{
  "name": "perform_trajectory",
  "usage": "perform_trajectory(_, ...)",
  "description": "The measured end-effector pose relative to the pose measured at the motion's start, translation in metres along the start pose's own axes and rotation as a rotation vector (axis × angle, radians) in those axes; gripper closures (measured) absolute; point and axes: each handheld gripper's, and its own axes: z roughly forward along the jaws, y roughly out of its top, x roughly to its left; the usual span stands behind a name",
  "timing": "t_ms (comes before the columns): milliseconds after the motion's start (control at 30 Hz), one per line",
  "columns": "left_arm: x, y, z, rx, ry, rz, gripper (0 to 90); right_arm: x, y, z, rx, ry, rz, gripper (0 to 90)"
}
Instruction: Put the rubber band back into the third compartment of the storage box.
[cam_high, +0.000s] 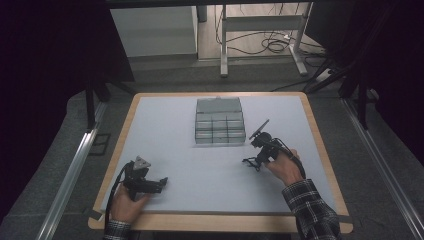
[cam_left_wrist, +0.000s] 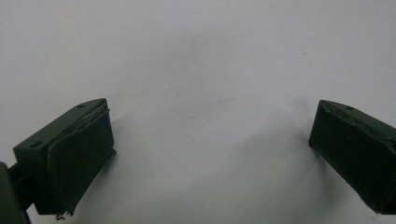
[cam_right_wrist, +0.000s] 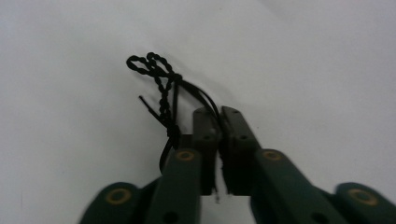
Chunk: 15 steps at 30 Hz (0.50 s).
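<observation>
A small black twisted cord (cam_right_wrist: 159, 79) lies on the white table top (cam_high: 210, 175), with its loops and loose ends spread out ahead of my right gripper (cam_right_wrist: 218, 112). The jaws of that gripper are shut on the cord's thin strands, which run between the pads. In the high view the right gripper (cam_high: 257, 160) is at the table's right middle, with the cord (cam_high: 248, 162) at its tip. My left gripper (cam_high: 161, 183) rests near the front left of the table. Its jaws stand open and wide apart over bare table (cam_left_wrist: 210, 135), nothing between them.
A grey box with several compartments (cam_high: 220, 122) and its raised lid stands at the back middle of the table. The table's wooden rim (cam_high: 210, 221) runs along the front. Beyond the table are a desk frame and floor cables (cam_high: 265, 45).
</observation>
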Motion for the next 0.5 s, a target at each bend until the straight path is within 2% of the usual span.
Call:
perform_trajectory(167, 0.0, 0.0, 0.0, 0.0, 0.0, 0.0, 0.0, 0.0, 0.002, -0.001, 0.028, 0.012, 0.024, 87.4)
perform_trajectory(333, 0.0, 0.0, 0.0, 0.0, 0.0, 0.0, 0.0, -0.002, 0.003, -0.006, 0.025, 0.027, 0.042, 87.5)
perform_trajectory(433, 0.0, 0.0, 0.0, 0.0, 0.0, 0.0, 0.0, -0.004, 0.005, -0.015, 0.015, 0.042, 0.076, 87.5)
perform_trajectory(500, 0.0, 0.0, 0.0, 0.0, 0.0, 0.0, 0.0, -0.005, 0.006, -0.017, 0.014, 0.045, 0.082, 87.4)
